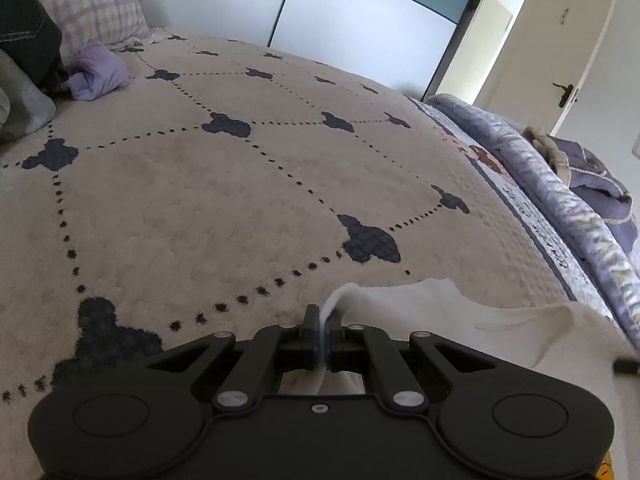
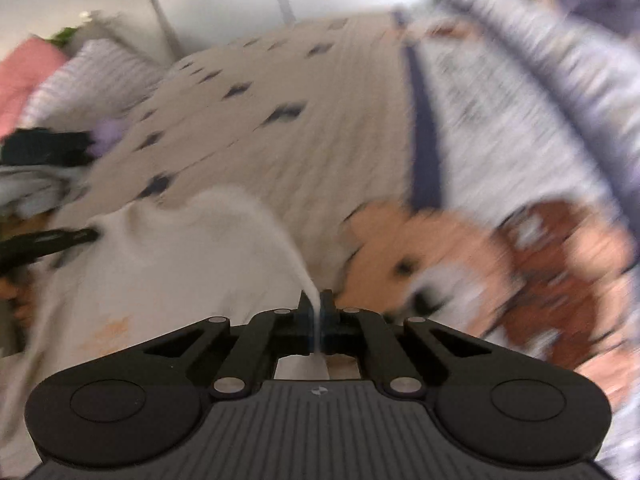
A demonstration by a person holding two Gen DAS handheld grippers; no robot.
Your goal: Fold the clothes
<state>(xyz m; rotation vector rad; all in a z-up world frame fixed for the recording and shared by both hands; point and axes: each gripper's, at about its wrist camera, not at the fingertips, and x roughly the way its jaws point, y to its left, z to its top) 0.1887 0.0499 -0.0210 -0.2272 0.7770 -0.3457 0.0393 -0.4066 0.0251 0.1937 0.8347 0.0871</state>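
A white garment (image 1: 460, 312) lies at the near right of the bed, its edge gathered up into my left gripper (image 1: 324, 320), which is shut on a fold of it. In the blurred right wrist view the same white garment (image 2: 168, 264) spreads to the left, with a faint orange print low on it. A strip of its cloth runs down into my right gripper (image 2: 316, 308), which is shut on it. At the left edge of that view the other gripper's black finger (image 2: 52, 240) rests against the cloth.
The bed carries a beige fleece blanket (image 1: 200, 200) with dark bear shapes and dotted lines. A lilac bundle (image 1: 98, 72), dark and grey clothes (image 1: 24, 40) and a checked pillow (image 1: 88, 4) lie at the far left. A purple quilt (image 1: 560, 200) runs along the right side.
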